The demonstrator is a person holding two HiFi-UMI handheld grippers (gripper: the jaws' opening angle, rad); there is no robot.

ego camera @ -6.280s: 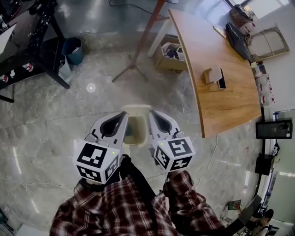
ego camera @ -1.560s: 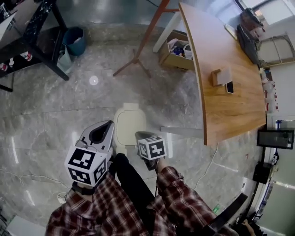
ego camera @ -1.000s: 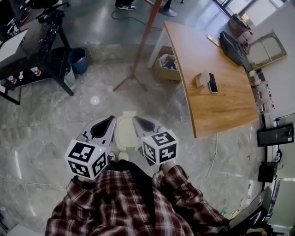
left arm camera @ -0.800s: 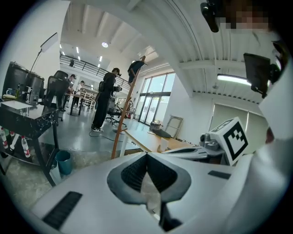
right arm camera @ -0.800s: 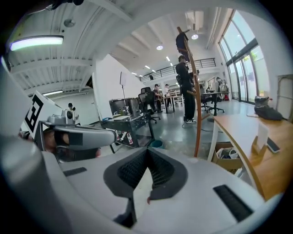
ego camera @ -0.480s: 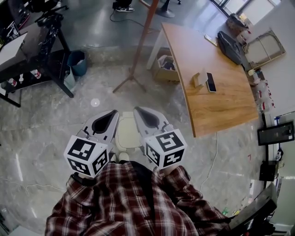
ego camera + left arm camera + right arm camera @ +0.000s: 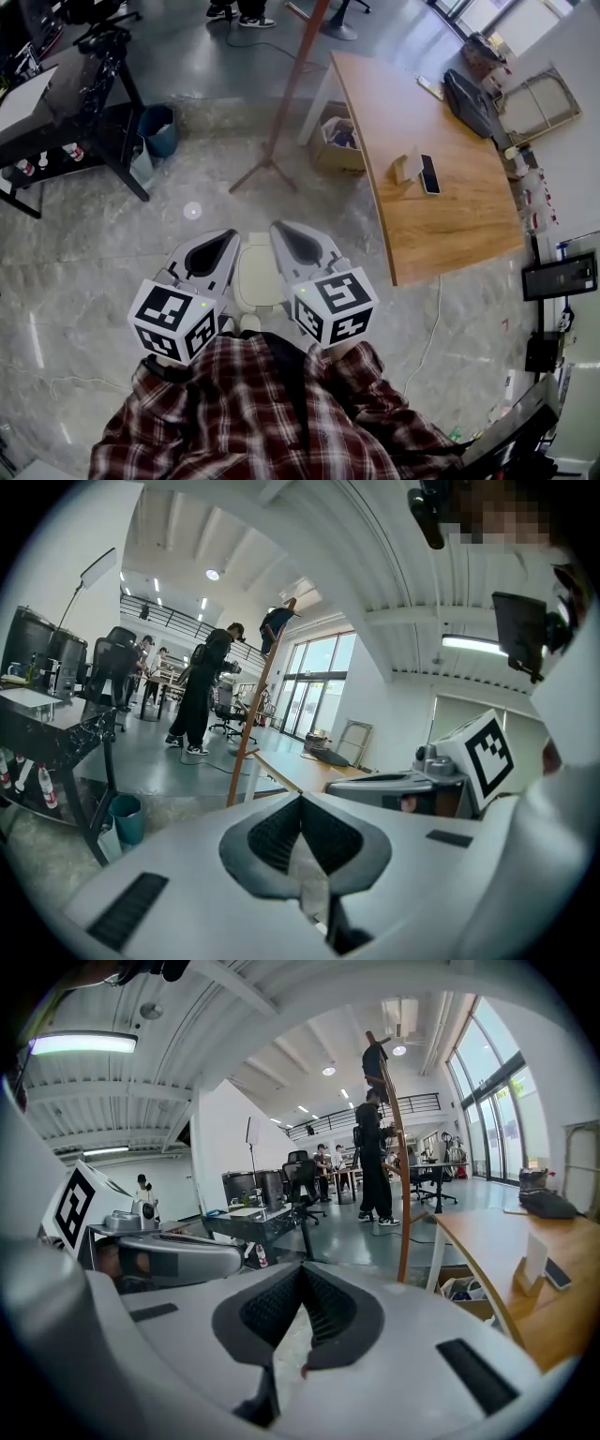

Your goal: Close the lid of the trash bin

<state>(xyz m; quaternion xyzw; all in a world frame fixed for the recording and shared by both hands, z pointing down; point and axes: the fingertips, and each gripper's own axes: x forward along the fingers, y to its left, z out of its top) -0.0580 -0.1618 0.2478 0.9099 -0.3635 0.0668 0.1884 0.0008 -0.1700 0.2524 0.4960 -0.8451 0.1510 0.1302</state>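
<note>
In the head view a cream trash bin (image 7: 257,275) stands on the grey stone floor just in front of the person's legs, its lid lying flat and shut. My left gripper (image 7: 228,240) is held above its left side and my right gripper (image 7: 279,231) above its right side, neither touching it. Both point forward and level, so the bin shows in neither gripper view. The left gripper (image 7: 300,801) has its jaws together with nothing held. The right gripper (image 7: 300,1271) is likewise shut and empty.
A curved wooden table (image 7: 422,159) with a phone stands to the right, with a cardboard box (image 7: 337,142) under its near end. A wooden tripod pole (image 7: 281,103) rises ahead. A blue bucket (image 7: 155,125) and a black bench (image 7: 56,94) are at far left. People stand far off.
The lid stood open 6.3 s ago and lay down 1.6 s ago with the right gripper over it. Both grippers have since lifted to either side of the bin.
</note>
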